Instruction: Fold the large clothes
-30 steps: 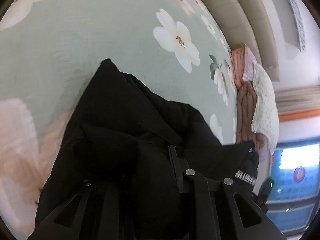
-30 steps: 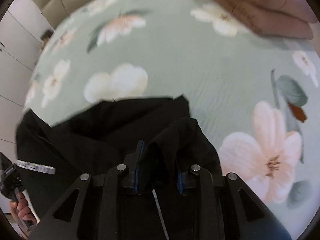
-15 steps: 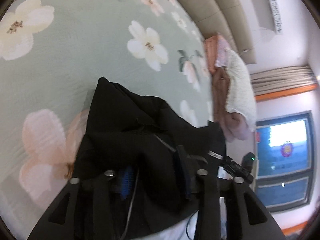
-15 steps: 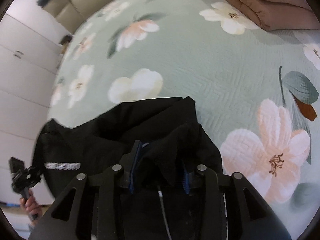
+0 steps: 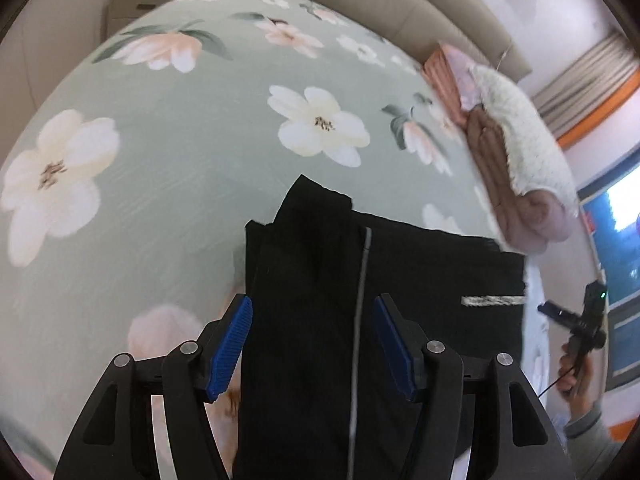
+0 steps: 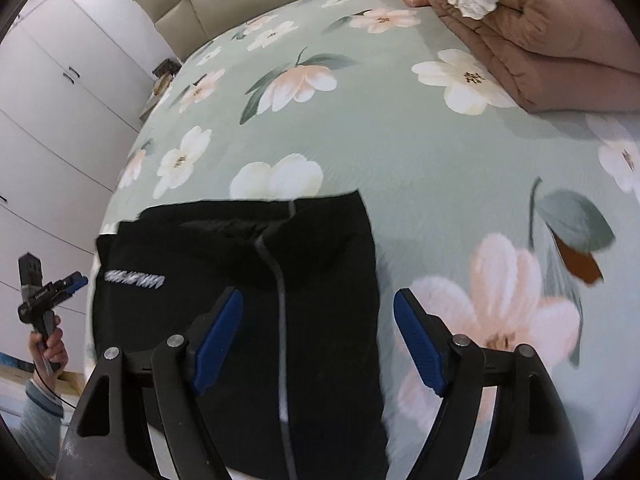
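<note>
1. A black garment lies folded on a bed with a pale green floral bedspread, near the bed's near edge in both wrist views.
2. The left gripper hovers above the garment's left part, pointing steeply down. Its jaws are opening — the blue pads stand clear of the cloth on both sides, so nothing is held, though the fabric shows below and between them.
3. The right gripper hangs over the garment's right edge. Its jaws are opening too; the left pad sits above black cloth, the right pad above bare bedspread, and neither presses on anything.
4. A thin grey cord runs down the middle of the left view over the fabric; the same kind of cord shows in the right view.
5. A white printed strip marks the garment's far left side in the right view, and appears on its right side in the left view.
6. Folded pink and brown quilts with a white fleecy blanket lie along the bed's far side, well apart from the garment.
7. Each view catches the other hand gripping its handle — the right hand at the left view's edge.
</note>
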Demonstrator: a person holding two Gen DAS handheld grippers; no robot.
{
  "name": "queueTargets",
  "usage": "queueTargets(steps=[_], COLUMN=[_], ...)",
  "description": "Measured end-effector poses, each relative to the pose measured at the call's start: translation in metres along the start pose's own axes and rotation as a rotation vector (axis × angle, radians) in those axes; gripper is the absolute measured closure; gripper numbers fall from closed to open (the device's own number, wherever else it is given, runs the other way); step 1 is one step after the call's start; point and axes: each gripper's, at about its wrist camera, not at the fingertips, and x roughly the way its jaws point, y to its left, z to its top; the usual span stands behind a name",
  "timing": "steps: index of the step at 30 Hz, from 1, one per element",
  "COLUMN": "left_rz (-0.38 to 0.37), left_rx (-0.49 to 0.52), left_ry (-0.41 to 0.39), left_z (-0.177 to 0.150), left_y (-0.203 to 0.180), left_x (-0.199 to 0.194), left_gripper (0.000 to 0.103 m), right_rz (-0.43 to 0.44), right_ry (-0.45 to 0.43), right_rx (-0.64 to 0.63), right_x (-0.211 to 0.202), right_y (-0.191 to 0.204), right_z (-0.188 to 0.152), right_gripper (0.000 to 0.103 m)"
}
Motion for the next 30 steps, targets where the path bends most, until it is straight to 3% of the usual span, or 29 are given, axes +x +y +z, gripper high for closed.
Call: queueTargets(steps=[6, 12, 13, 14, 15, 16, 17, 20, 23, 26, 28, 30], left_rz=[-0.047, -0.167, -0.164, -0.13, -0.089, -0.043, -0.001, 0.079, 0.08, 0.071, 0.116, 0.17], left_rx=[-0.026, -0.111, -0.127, -0.131, -0.122, -0.106, -0.101, -0.044, -0.031, -0.07, -0.091, -0.126], left_ry=[0.048, 0.102, 0.099, 0.089, 0.07, 0.054, 0.029, -0.105, -0.226, -0.307, -0.292, -0.23], left_z=[0.019, 0.025, 0.024, 0.023, 0.022, 0.02, 0.018, 0.012, 0.021, 0.039, 0.049, 0.052], left_y=[0.019, 0.034, 0.035, 0.033, 0.029, 0.024, 0.02, -0.007, -0.027, -0.029, -0.022, -0.009], left_x=[0.034, 0.059, 0.063, 0.064, 0.064, 0.062, 0.057, 0.021, -0.027, -0.043, -0.026, 0.006], left_gripper=[0.038, 0.038, 0.038, 0.046, 0.065, 0.091, 0.091, 0.094, 0.094, 0.093, 0.093, 0.093], right_rz=[-0.052, 0.052, 0.04, 0.029, -0.02, -0.074, -0.14, -0.273, -0.285, -0.315, -0.355, -0.376], right_ry=[0.038, 0.139, 0.122, 0.102, 0.082, 0.054, -0.002, -0.119, -0.257, -0.341, -0.332, -0.271], right_rx=[-0.107, -0.07, -0.054, -0.051, -0.055, -0.073, -0.117, -0.194, -0.195, -0.21, -0.215, -0.197], right_x=[0.055, 0.102, 0.105, 0.105, 0.103, 0.098, 0.086, 0.049, -0.004, -0.02, -0.002, 0.032], right_y=[-0.003, -0.016, -0.015, -0.012, -0.006, 0.0, 0.01, 0.033, 0.049, 0.068, 0.071, 0.066], right_z=[0.024, 0.019, 0.017, 0.016, 0.014, 0.011, 0.006, 0.0, 0.011, 0.034, 0.048, 0.059], right_gripper=[0.022, 0.022, 0.033, 0.047, 0.064, 0.08, 0.087, 0.089, 0.09, 0.09, 0.09, 0.09])
